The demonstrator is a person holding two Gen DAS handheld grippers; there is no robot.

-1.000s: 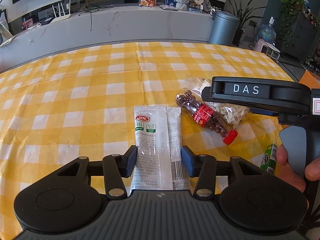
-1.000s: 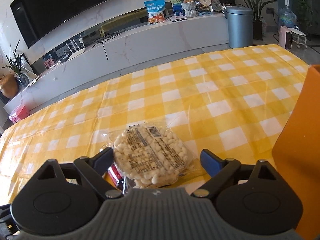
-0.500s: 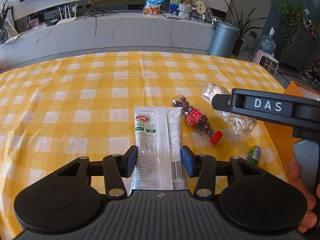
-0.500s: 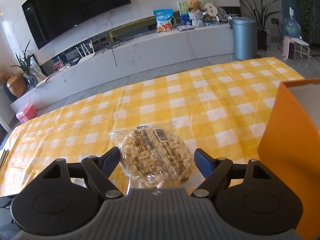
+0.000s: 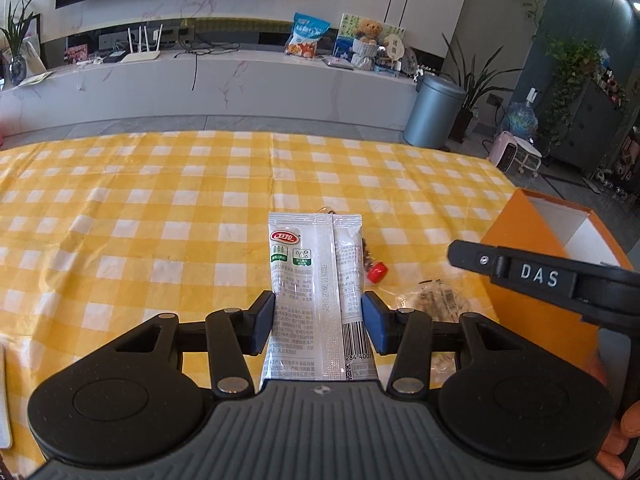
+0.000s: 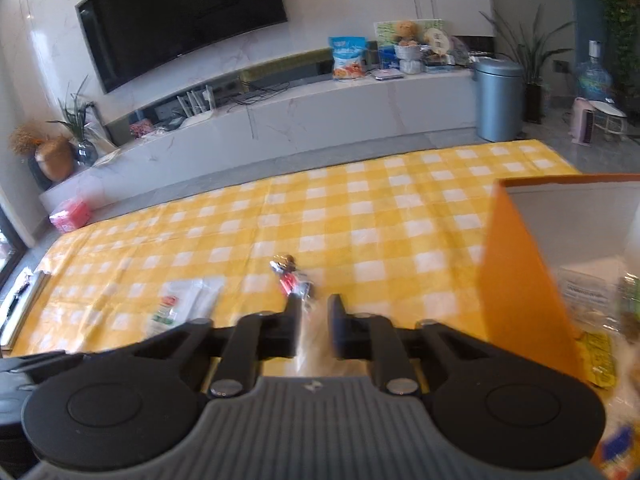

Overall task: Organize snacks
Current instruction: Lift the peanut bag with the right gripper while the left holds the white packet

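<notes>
The left gripper [image 5: 319,322] stands partly open, its blue pads clamped on the long edges of a white sachet [image 5: 316,276]. The sachet stands upright between them, clear of the cloth [image 5: 160,220].

The right gripper [image 6: 314,320] has just been closing, and its jaws are now nearly together. A pale, crumpled nut bag [image 6: 314,354] is pinched between them. That view is blurred, so how firm the hold is cannot be told. In the left wrist view the same bag [image 5: 436,300] hangs just right of the sachet, under the right gripper's black body.

On the cloth just beyond both grippers lies a small bottle [image 6: 292,278] of dark sweets with a red cap, half hidden behind the sachet in the left view. It is the only snack seen lying loose.

At the right stands the orange box [image 6: 516,264], open at the top. Its inside already holds a clear packet [image 6: 588,292] and a yellow one [image 6: 600,354], with more blurred at the frame edge.

By my reckoning the job is well past half done. Several snacks are boxed and two are in hand and off the table. Those two must still go into the box, then the bottle.
</notes>
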